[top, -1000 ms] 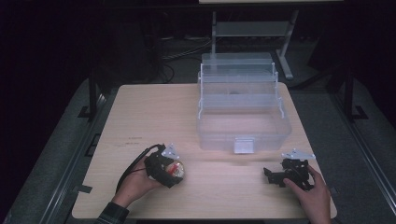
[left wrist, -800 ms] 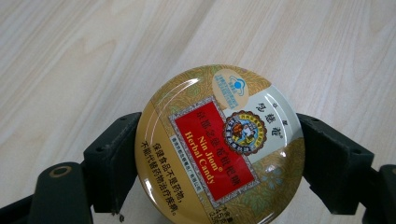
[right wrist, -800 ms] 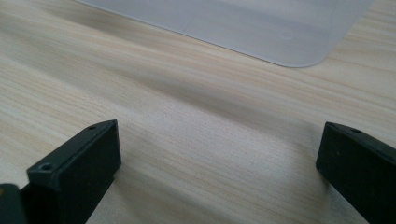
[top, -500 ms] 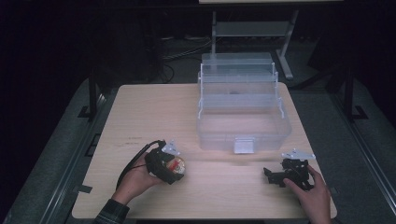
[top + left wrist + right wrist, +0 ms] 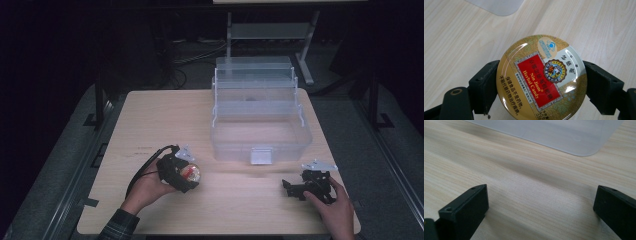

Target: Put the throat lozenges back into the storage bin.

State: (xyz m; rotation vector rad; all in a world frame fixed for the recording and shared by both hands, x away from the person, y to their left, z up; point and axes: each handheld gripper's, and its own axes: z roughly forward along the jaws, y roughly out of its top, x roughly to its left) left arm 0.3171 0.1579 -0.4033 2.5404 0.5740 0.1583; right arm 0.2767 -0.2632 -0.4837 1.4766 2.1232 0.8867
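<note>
A round gold candy tin (image 5: pixel 541 77) with a red "Nin Jiom Herbal Candy" label sits between the jaws of my left gripper (image 5: pixel 541 85), which is shut on its rim. In the high view that left gripper (image 5: pixel 186 173) holds the tin (image 5: pixel 191 173) just above the table at the front left. My right gripper (image 5: pixel 292 189) rests at the front right, jaws wide apart; in the right gripper view the right gripper (image 5: pixel 541 207) has bare wood between its jaws. A clear plastic tiered box (image 5: pixel 260 117) stands open at the table's middle back.
The box's front latch (image 5: pixel 261 155) faces me, and its clear corner (image 5: pixel 574 137) lies just beyond the right gripper. The wooden table (image 5: pixel 165 120) has bare surface on its left half and along the front edge. Dark floor and cables lie around it.
The left gripper with the tin has shifted slightly right and forward. The right gripper has stayed in place.
</note>
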